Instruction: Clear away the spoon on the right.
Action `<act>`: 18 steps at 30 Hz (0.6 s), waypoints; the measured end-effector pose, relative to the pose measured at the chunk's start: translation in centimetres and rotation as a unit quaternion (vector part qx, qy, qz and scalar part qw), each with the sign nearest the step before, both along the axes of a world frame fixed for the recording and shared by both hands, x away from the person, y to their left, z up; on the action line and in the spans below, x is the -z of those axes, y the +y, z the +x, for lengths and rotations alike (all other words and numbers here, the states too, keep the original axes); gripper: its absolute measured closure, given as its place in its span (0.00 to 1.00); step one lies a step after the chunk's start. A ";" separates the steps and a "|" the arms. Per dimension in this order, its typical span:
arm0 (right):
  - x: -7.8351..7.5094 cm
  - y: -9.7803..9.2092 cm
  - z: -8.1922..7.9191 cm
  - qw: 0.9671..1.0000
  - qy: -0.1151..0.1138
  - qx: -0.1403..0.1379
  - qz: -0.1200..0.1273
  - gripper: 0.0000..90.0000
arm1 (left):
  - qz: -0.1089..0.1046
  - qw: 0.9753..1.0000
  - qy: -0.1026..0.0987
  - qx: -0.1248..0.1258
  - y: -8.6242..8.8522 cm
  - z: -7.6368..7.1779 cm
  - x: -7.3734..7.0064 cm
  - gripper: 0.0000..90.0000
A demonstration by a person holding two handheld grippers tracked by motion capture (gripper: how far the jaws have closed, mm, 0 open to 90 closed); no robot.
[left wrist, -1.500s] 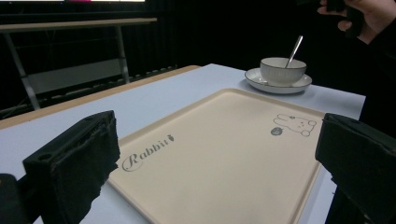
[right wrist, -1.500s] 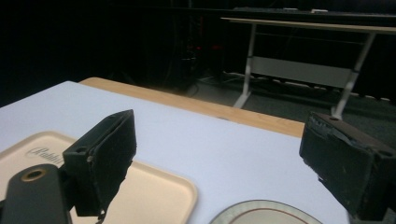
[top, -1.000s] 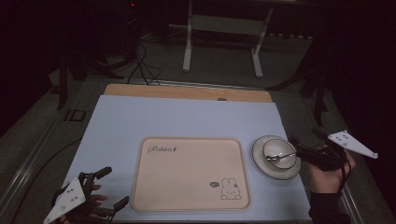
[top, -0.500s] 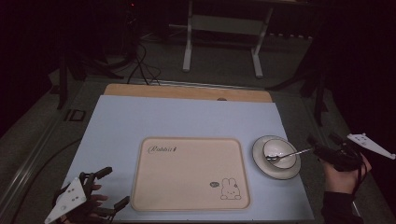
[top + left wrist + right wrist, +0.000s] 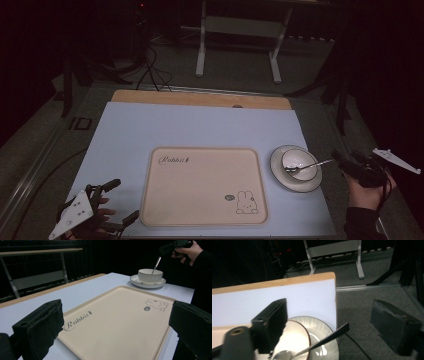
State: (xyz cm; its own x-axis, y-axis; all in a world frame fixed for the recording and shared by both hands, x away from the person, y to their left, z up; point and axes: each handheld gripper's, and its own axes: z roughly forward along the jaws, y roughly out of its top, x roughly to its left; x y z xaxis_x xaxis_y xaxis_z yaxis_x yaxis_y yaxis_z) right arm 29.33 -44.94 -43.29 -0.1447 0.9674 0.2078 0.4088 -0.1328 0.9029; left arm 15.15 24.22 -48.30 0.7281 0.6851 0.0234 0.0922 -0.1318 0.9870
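Sitting near the right edge of the table [image 5: 200,125]: a white bowl [image 5: 300,165] on a saucer [image 5: 280,172], just beside the right side of the tray [image 5: 200,190]. Resting in the bowl, a spoon [image 5: 307,165], scoop end down inside, handle tilted up and out over the rim toward the right edge. Seen in the right gripper view too: spoon [image 5: 322,342] handle poking out past the saucer [image 5: 324,340], bowl [image 5: 294,337] below.

Hovering off the right edge of the table, the right gripper [image 5: 345,162], held in a hand [image 5: 367,187]. Pointing at the spoon handle, close to its tip but not touching it. Jaws wide apart, nothing between them. In its own view, one jaw over the bowl, the other out over the grey floor [image 5: 367,305], the handle tip in the gap, lower down.

Lying near the front left corner of the table, the left gripper [image 5: 122,202], in the other hand [image 5: 102,212]. Jaws wide open too, holding nothing. Pointing across the tray from its left front corner. In the left gripper view, tray [image 5: 120,322] flat and bare between the two jaws, with the word Rabbit and a small bunny drawing on it. Farther off in that view, bowl [image 5: 150,275] and saucer [image 5: 147,283], spoon [image 5: 157,263] handle sticking up, and the right gripper [image 5: 172,246] above it.
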 end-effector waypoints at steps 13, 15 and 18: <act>2.9 -0.5 1.0 0.997 0.038 -0.002 0.064 0.35 | 0.005 1.000 -0.002 0.002 -0.1 0.0 0.0 0.00; 3.1 -0.6 1.0 0.997 0.039 -0.002 0.070 0.42 | 0.007 1.000 -0.002 0.001 -0.1 0.0 0.0 0.00; 3.2 -0.7 1.0 0.996 0.039 -0.007 0.078 0.49 | 0.014 1.000 -0.004 0.000 -0.2 -0.1 0.1 0.00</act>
State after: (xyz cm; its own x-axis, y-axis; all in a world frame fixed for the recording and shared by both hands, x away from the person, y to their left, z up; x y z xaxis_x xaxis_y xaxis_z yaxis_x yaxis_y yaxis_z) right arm 30.33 -45.69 -46.50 -0.1347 0.9208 0.3659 0.4793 -0.2627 0.8374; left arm 15.09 24.00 -48.36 0.7282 0.6837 0.0487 0.0846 -0.1602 0.9835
